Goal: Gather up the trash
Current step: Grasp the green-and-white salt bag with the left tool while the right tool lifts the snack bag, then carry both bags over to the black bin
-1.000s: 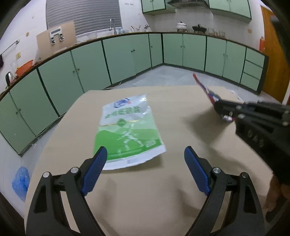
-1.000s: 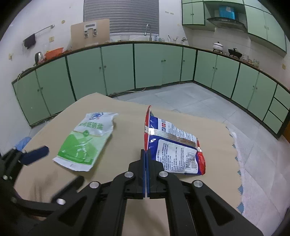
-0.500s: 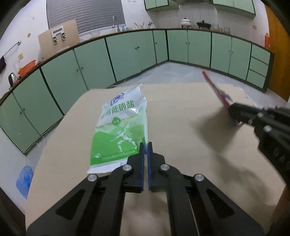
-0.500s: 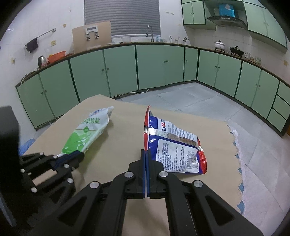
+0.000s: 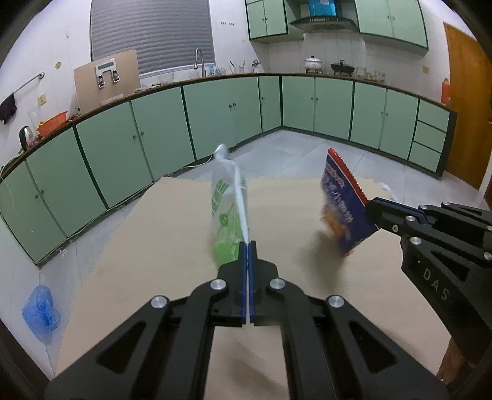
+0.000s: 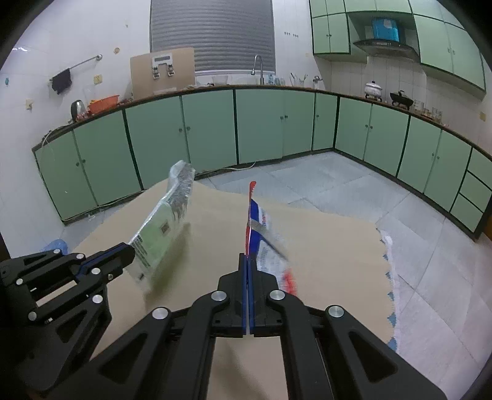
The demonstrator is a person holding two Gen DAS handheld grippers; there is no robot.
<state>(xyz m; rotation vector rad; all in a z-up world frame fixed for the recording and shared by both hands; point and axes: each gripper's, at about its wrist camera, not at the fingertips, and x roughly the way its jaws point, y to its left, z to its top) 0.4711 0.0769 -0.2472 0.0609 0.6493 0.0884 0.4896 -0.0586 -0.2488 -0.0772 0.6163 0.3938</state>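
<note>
place: home kitchen | signs: green cabinets, faucet, range hood

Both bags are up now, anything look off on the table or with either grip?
Nothing stands out. The left gripper is shut on the green bag's edge and the right gripper on the blue and red bag's edge; both bags hang clear of the table. No spill shows. The bags are blurred, so tears cannot be judged.
</note>
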